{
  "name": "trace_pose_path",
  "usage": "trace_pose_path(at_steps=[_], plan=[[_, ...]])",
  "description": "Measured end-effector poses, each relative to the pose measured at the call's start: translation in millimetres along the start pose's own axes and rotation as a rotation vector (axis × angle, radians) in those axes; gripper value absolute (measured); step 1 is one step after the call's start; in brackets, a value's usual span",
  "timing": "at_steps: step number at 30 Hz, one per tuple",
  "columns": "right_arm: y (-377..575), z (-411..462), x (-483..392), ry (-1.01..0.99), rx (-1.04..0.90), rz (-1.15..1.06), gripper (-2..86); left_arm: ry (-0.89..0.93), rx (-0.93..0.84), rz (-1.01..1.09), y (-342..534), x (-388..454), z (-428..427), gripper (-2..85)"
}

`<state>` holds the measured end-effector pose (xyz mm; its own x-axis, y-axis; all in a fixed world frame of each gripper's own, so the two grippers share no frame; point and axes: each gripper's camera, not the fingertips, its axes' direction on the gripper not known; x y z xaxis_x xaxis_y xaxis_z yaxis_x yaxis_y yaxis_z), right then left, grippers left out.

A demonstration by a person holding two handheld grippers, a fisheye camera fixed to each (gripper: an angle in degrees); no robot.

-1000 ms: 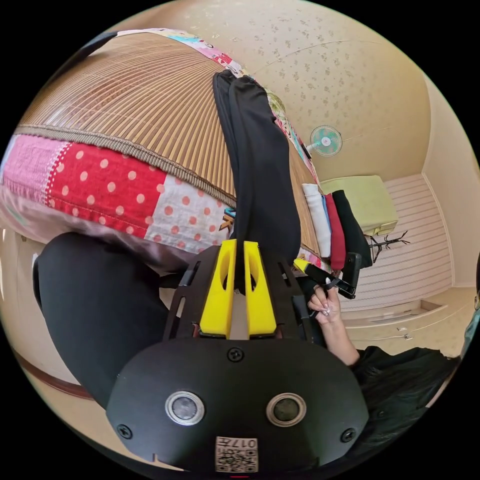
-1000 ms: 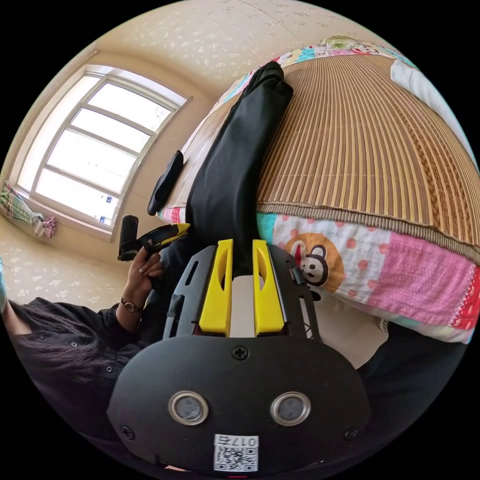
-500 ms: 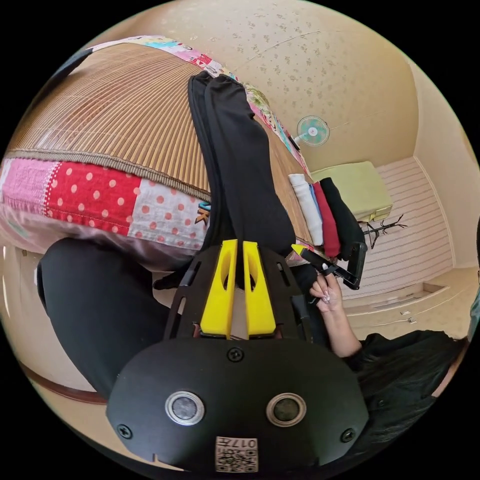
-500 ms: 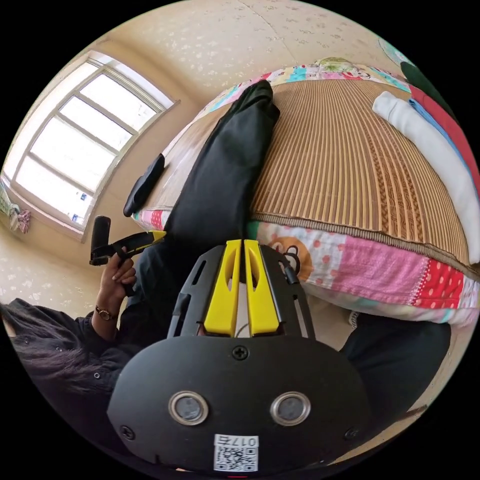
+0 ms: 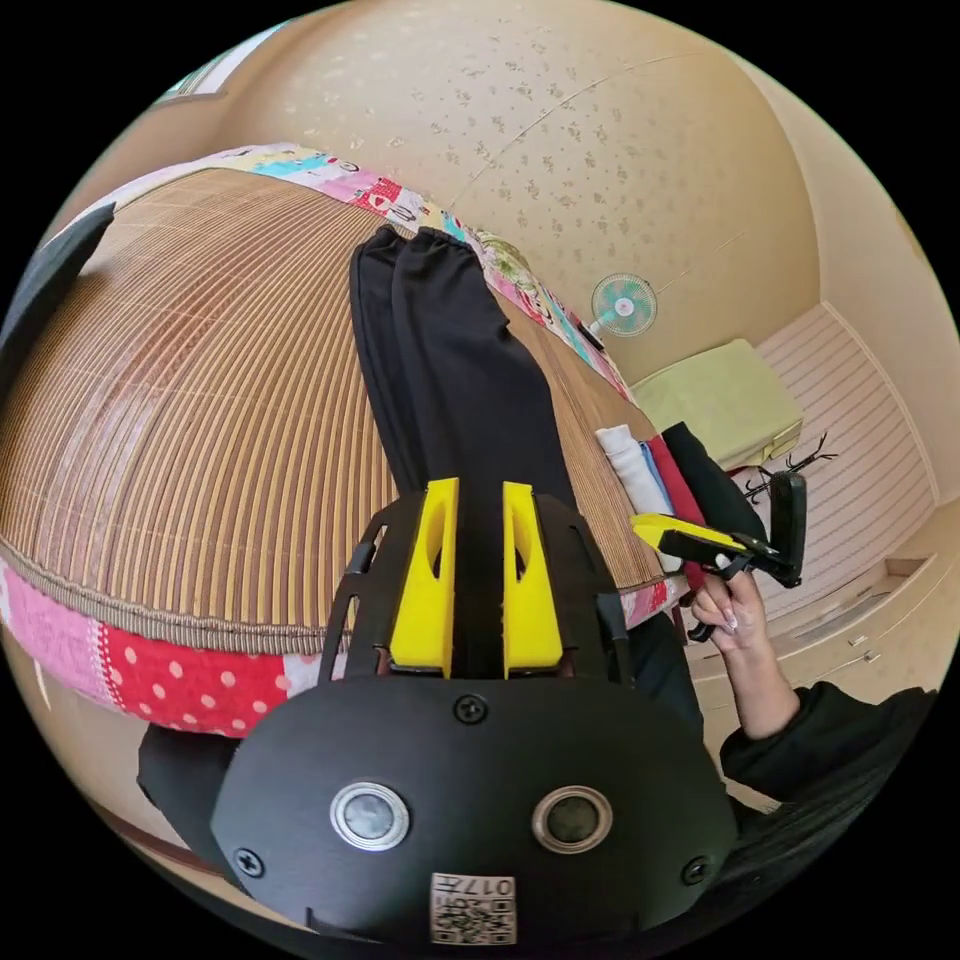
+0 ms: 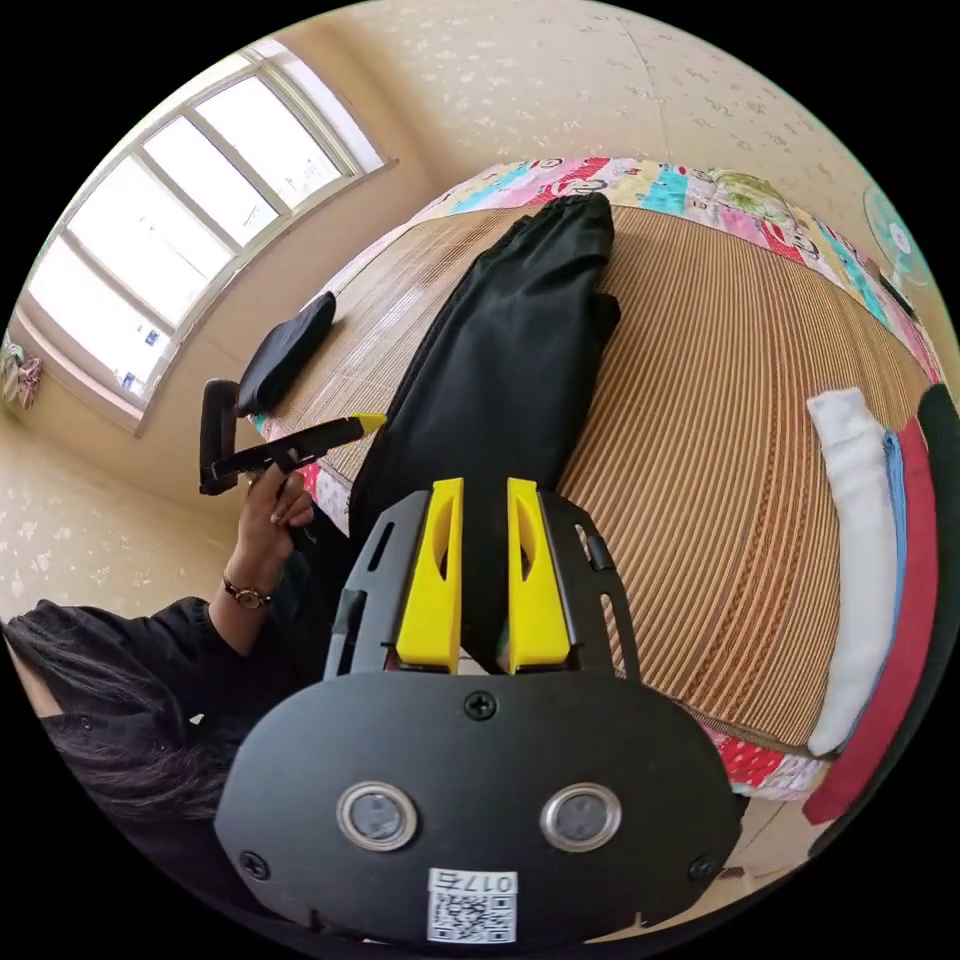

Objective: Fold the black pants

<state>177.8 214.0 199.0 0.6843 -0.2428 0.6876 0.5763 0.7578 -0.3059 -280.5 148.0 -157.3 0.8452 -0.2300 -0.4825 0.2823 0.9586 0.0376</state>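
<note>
Black pants (image 5: 455, 370), striped tan mat (image 5: 190, 430)

Open bamboo mat (image 6: 700, 420) either side of black pants (image 6: 510, 350), folded clothes stack (image 6: 870, 560) along one edge

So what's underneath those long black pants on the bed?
The black pants lie on a striped woven mat, with a patchwork quilt beneath it. Anything directly under the pants is covered.
</note>
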Motion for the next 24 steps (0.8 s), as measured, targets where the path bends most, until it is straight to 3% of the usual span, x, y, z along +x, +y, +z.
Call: trace_pose_path(at_steps=[7,11,15,19,22,24], plan=[[-129.8,69.4,-40.4,0.097,-0.030,-0.168,10.5,-0.061,0.049,0.070,31.9,15.3,9.1,9.6],[-245.1,140.4,-39.8,0.059,0.010,-0.080,12.0,-0.051,0.063,0.101,34.2,20.6,12.3,10.5],[-331.3,199.3,-19.2,0.161,0.069,0.116,12.2,-0.007,0.046,0.135,31.3,19.9,17.7,10.6],[-361.6,253.3,8.7,0.246,-0.055,0.224,8.2,0.047,0.033,0.130,23.5,7.8,20.3,9.7],[-361.1,249.7,-3.5,0.262,-0.001,0.179,3.5,0.084,0.048,0.108,21.1,-2.7,17.2,8.8],[-348.6,222.1,-28.7,0.259,0.164,0.140,2.3,0.088,0.080,0.097,22.6,-6.9,10.4,8.8]])
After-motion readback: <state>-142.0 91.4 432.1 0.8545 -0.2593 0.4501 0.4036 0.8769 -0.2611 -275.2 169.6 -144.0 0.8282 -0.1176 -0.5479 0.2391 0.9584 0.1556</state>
